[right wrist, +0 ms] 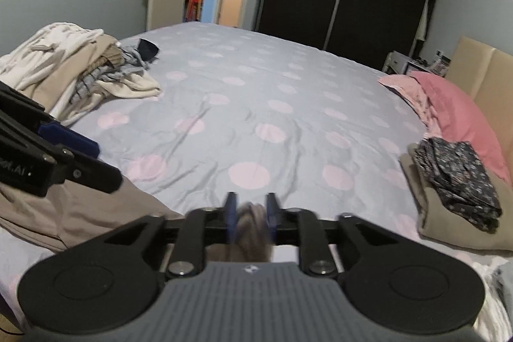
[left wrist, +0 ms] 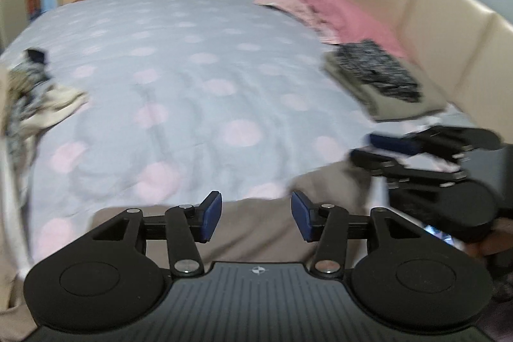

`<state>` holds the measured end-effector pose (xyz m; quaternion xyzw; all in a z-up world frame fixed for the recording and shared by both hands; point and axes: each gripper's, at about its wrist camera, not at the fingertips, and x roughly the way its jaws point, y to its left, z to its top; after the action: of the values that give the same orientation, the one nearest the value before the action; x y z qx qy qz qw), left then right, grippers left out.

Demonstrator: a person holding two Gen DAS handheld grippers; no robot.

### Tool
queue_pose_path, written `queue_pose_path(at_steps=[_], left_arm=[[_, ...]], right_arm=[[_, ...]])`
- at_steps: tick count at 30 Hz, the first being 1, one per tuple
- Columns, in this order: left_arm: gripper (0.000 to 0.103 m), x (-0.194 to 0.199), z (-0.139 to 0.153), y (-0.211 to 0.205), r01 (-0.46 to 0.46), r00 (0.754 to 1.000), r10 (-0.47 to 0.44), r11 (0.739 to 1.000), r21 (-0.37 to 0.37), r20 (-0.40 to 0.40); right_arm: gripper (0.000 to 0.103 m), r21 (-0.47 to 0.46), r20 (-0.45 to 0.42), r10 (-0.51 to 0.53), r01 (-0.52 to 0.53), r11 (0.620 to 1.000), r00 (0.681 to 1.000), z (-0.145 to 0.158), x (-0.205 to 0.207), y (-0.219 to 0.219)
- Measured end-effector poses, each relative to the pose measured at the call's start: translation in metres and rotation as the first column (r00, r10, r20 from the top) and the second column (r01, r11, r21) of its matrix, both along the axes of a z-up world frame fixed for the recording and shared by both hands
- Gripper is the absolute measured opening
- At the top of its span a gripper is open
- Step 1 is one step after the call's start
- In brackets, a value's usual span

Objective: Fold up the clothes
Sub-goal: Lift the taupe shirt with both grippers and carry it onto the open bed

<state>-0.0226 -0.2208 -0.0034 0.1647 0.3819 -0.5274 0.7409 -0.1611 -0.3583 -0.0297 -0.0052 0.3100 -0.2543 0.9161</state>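
Note:
A taupe garment (left wrist: 256, 226) lies on the bed's near edge under my left gripper (left wrist: 256, 215), which is open and empty just above it. The same garment shows in the right wrist view (right wrist: 64, 213). My right gripper (right wrist: 251, 215) is shut on a bunched fold of the taupe garment (right wrist: 251, 223). It also shows in the left wrist view (left wrist: 372, 146), to the right of my left gripper. My left gripper shows in the right wrist view (right wrist: 96, 162) at the left, above the garment.
The bed has a grey cover with pink dots (right wrist: 256, 117). A pile of unfolded clothes (right wrist: 80, 69) lies at its left. A folded stack with a dark floral piece on top (right wrist: 455, 181) lies at the right by pink pillows (right wrist: 455, 104) and the beige headboard (left wrist: 433, 21).

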Motion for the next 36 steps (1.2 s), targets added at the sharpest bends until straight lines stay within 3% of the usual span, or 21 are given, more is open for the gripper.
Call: queue_pose_path(at_steps=[3,7,15,19,23,28,30,32,33,36], left_arm=[[0.052,0.016,-0.015,0.015,-0.054,0.998,0.052,0.996,0.065,0.027],[0.054,0.025,-0.042,0.037,-0.079,0.996,0.071,0.984,0.159,0.052],[0.056,0.025,-0.081,0.067,-0.044,0.998,0.031,0.961,0.275,0.051],[0.056,0.024,-0.091,0.074,-0.040,0.996,0.014,0.953,0.301,0.088],[0.054,0.026,-0.096,0.078,-0.024,0.998,0.004,0.951,0.309,0.065],[0.053,0.030,-0.096,0.084,-0.035,0.997,0.011,0.948,0.316,0.076],[0.053,0.031,-0.096,0.085,-0.039,0.997,0.017,0.948,0.316,0.072],[0.053,0.030,-0.095,0.085,-0.040,0.996,0.014,0.948,0.316,0.084],[0.053,0.029,-0.093,0.085,-0.040,0.996,0.013,0.949,0.314,0.088],[0.053,0.026,-0.089,0.084,-0.038,0.995,0.009,0.952,0.304,0.098]], right_arm=[[0.036,-0.004,0.011,0.034,-0.034,0.999,0.999,-0.005,0.008,0.005],[0.036,0.061,0.003,0.123,-0.123,0.990,0.992,-0.017,0.021,0.016],[0.037,0.143,-0.056,0.326,-0.316,0.938,0.944,-0.052,0.055,0.058],[0.037,0.143,-0.102,0.434,-0.419,0.897,0.895,-0.072,0.076,0.084],[0.037,0.129,-0.163,0.551,-0.536,0.834,0.819,-0.091,0.096,0.113],[0.035,0.087,-0.232,0.613,-0.612,0.786,0.755,-0.109,0.110,0.133],[0.032,0.069,-0.259,0.605,-0.610,0.789,0.753,-0.114,0.115,0.135],[0.020,0.060,-0.277,0.593,-0.603,0.796,0.756,-0.118,0.119,0.135],[0.005,0.059,-0.275,0.587,-0.597,0.800,0.761,-0.117,0.121,0.133],[0.003,0.048,-0.229,0.547,-0.552,0.833,0.805,-0.104,0.123,0.124]])
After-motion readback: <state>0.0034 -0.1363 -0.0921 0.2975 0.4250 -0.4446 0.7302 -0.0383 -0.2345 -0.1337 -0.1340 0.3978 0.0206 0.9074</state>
